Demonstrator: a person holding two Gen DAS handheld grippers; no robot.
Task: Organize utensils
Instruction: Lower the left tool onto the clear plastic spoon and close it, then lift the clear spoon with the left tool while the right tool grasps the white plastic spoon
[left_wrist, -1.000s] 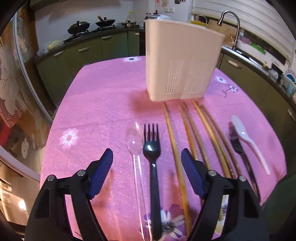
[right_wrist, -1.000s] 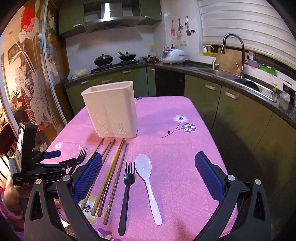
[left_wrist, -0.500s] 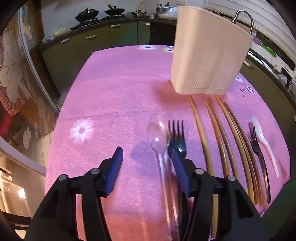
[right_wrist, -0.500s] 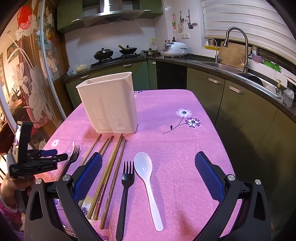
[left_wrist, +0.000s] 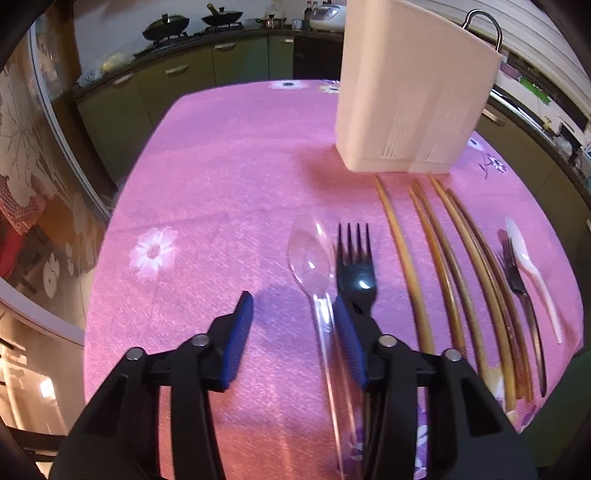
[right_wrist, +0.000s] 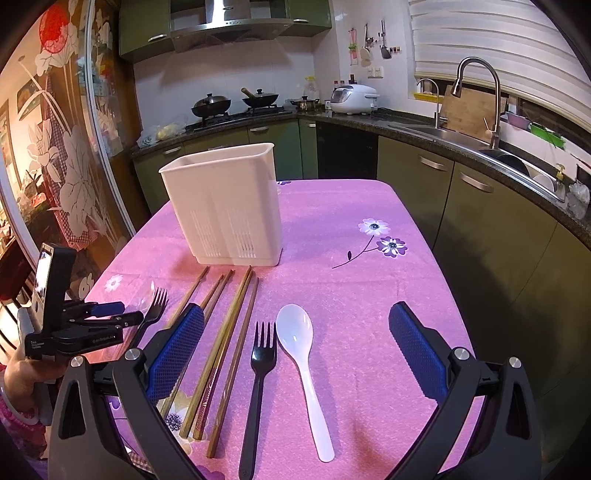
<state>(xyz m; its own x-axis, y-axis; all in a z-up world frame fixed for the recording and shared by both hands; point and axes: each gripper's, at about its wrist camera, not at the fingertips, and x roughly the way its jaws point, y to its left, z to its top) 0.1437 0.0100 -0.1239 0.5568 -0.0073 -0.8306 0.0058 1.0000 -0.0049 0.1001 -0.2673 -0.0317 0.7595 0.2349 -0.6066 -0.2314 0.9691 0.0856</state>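
Note:
On the pink tablecloth lies a clear plastic spoon (left_wrist: 308, 251) beside a black fork (left_wrist: 356, 266). My left gripper (left_wrist: 292, 301) hangs low over them, jaws closing. The spoon's handle lies between the pads, close to the right pad (left_wrist: 347, 343), and the left pad stands apart from it. The fork's handle runs under the right finger. My right gripper (right_wrist: 295, 310) stands wide open above a white spoon (right_wrist: 303, 362) and a second black fork (right_wrist: 260, 376), holding nothing. Several wooden chopsticks (right_wrist: 225, 332) lie between the two pairs. The white utensil holder (right_wrist: 225, 206) stands upright behind them.
The table's rounded edge (left_wrist: 110, 229) drops off at the left, near a glass door. Green cabinets, a stove and a sink (right_wrist: 461, 133) ring the table. A person's hand (right_wrist: 26, 373) holds the left gripper at the table's near left corner.
The left gripper's jaws have narrowed and shifted left: they straddled both fork and clear spoon, now only the spoon's handle lies between them. The right gripper has stayed put.

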